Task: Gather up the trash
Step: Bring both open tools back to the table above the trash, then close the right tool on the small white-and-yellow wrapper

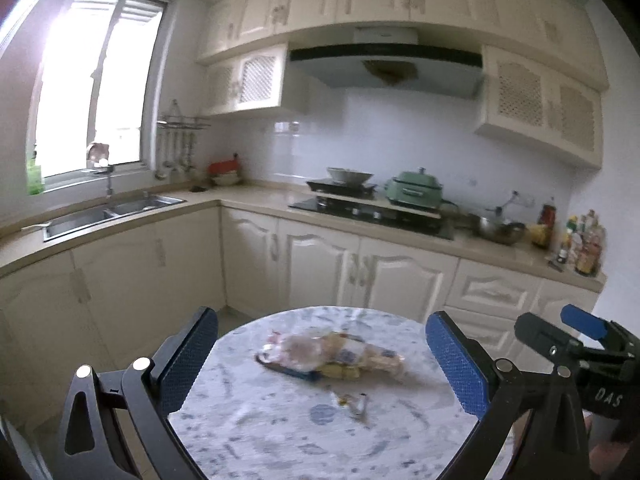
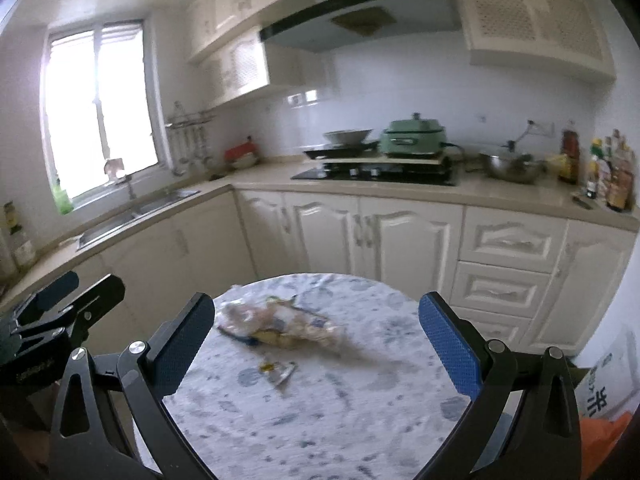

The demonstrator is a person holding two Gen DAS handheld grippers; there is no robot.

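The left gripper hangs with blue pads spread wide, holding nothing; the right gripper is likewise spread and empty; between and just ahead of both lies a crumpled plastic wrapper on the round table; nearer them, a small torn packet.

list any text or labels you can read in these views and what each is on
"DAS" on the black body of the right tongs, seen from the left wrist view.
Print on the trash wrappers, the sauce bottles and the white bag at lower right: too blurred to read.
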